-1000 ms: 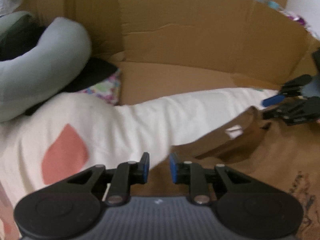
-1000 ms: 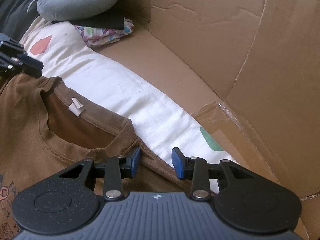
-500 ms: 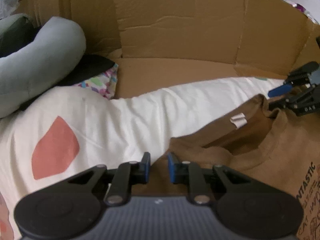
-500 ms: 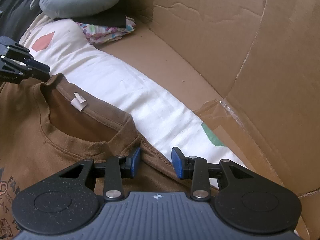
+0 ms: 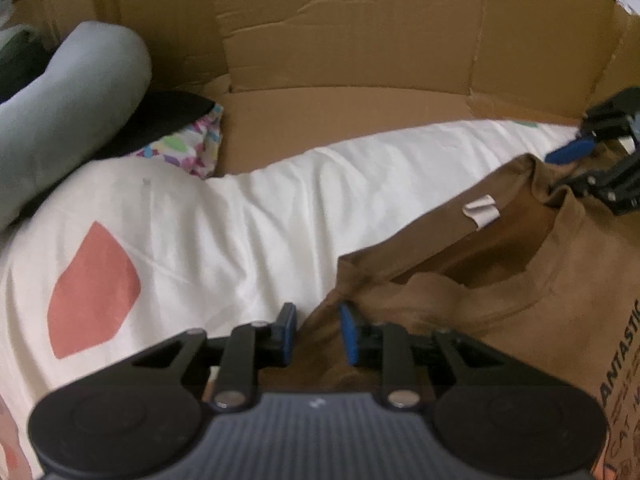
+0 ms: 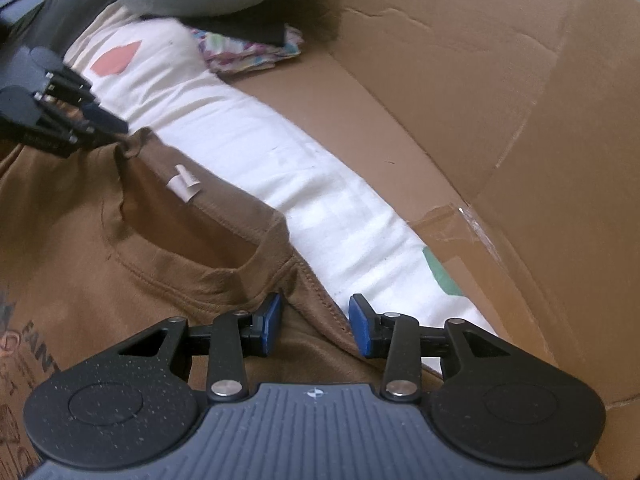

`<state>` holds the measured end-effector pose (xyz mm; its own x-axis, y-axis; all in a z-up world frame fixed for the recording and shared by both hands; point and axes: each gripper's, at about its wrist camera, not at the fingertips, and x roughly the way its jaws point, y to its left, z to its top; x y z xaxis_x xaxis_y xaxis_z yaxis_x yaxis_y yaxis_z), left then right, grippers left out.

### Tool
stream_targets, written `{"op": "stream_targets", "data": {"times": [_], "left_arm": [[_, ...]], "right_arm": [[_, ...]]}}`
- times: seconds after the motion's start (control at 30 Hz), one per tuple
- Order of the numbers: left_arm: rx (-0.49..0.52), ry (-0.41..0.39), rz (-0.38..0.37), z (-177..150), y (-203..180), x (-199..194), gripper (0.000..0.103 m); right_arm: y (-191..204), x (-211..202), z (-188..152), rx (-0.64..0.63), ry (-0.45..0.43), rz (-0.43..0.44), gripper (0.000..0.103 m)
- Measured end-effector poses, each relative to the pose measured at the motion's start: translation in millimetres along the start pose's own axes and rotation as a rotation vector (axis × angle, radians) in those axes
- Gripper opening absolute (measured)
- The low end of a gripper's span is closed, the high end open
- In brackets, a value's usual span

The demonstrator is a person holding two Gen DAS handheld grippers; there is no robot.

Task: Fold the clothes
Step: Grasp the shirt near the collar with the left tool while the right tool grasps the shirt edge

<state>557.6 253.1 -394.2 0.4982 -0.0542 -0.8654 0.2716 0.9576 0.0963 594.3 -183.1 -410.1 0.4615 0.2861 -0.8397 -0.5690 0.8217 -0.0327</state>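
A cardboard wall (image 5: pixel 340 36) stands behind a white sheet (image 5: pixel 240 216) with a red patch. Left of the sheet, a grey neck pillow (image 5: pixel 68 120) rests over black cloth (image 5: pixel 168 114) and a patterned cloth (image 5: pixel 192 148).

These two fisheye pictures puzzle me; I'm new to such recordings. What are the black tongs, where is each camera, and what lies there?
A person holds a hand-held gripper in each hand, each carrying its own camera that looks along the blue-padded jaws. One picture looks from the left gripper, the other from the right gripper. A brown T-shirt lies on a white sheet inside a cardboard enclosure, beside a grey neck pillow. Both grippers straddle the shirt's shoulders with cloth between the jaws. The left jaws are opening, and neither pair visibly pinches the cloth.
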Motion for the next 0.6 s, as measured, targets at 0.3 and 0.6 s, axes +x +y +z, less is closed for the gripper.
{"op": "stream_targets", "data": {"times": [0.3, 0.6], "left_arm": [[0.109, 0.031, 0.001, 5, -13, 5, 0.015], [0.211, -0.007, 0.038, 1, -23, 0, 0.004]], "right_arm": [[-3, 8, 14, -0.015, 0.027, 0.031, 0.043], [-4, 6, 18, -0.033, 0.031, 0.055, 0.002]]}}
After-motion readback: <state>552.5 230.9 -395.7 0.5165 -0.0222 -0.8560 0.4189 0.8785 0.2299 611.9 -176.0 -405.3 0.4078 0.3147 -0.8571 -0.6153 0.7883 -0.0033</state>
